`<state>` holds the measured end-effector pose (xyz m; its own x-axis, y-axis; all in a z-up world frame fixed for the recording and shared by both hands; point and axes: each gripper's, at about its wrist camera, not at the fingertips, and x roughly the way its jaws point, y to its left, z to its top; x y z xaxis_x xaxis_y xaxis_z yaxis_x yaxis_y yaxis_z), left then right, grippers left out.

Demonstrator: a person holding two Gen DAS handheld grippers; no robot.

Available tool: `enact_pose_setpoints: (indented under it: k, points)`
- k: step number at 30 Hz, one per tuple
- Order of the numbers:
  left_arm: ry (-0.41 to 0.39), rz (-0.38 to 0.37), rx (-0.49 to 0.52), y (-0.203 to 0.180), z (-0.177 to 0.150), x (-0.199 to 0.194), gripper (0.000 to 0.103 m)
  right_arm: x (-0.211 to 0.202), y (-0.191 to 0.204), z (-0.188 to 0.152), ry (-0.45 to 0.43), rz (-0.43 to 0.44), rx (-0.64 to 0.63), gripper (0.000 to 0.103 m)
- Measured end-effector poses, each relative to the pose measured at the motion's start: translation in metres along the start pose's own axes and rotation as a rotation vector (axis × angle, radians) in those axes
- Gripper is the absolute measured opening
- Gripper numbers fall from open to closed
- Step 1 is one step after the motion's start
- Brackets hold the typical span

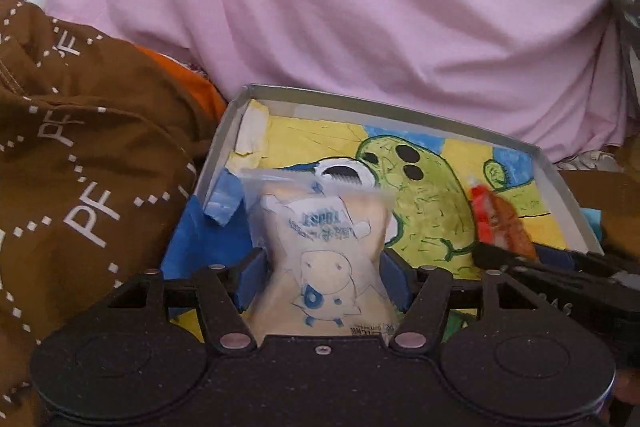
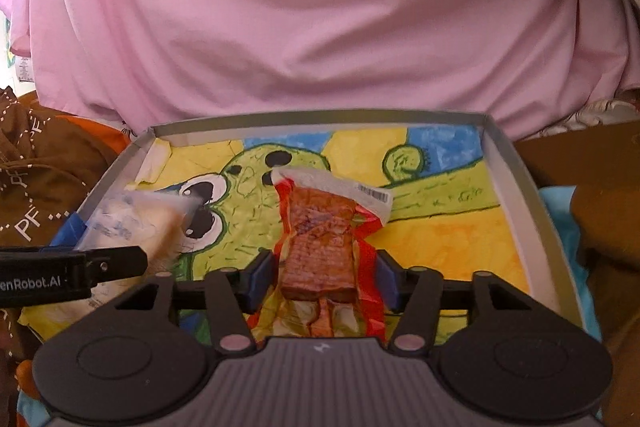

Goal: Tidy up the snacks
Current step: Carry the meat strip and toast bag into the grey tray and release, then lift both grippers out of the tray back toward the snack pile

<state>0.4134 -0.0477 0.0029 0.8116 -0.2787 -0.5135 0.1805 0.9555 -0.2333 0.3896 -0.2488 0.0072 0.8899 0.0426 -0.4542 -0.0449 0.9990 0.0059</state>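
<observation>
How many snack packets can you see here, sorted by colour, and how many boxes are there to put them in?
White-and-blue toast packet: 1, held in the left gripper.
Red-and-brown snack packet: 1, held in the right gripper.
Shallow grey box with a cartoon drawing inside: 1.
Total: 3 things, 2 packets and 1 box.

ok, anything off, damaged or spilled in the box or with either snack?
Nothing spilled. Oddities: the drawing lining the box is torn and peeling at its far-left corner. The left hand-held gripper visibly squeezes the toast packet. The red snack wrapper in the right hand-held gripper looks crumpled.
</observation>
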Motion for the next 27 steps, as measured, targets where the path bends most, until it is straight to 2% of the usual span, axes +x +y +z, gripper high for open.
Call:
enact_pose_setpoints:
  k: [3,5,8,14,20,27]
  points:
    - [-0.002,-0.004,-0.031,0.001,0.002,0.0,0.066,-0.004,0.001,0.0,-0.025,-0.016,-0.007,0.067]
    - [-0.013,-0.01,-0.033,0.0,0.004,-0.005,0.068,-0.009,0.001,0.003,-0.038,-0.023,-0.015,0.076]
    - [-0.037,-0.019,-0.029,-0.004,0.007,-0.018,0.073,-0.023,0.001,0.008,-0.065,-0.024,-0.028,0.083]
    - [-0.116,-0.027,-0.01,-0.011,0.008,-0.059,0.083,-0.074,0.005,0.003,-0.183,-0.022,-0.055,0.102]
    - [-0.185,-0.005,0.017,-0.013,0.006,-0.11,0.087,-0.128,0.012,-0.007,-0.296,-0.029,-0.078,0.103]
    - [-0.225,0.029,0.026,-0.014,-0.006,-0.162,0.087,-0.185,0.022,-0.014,-0.331,-0.021,-0.098,0.103]
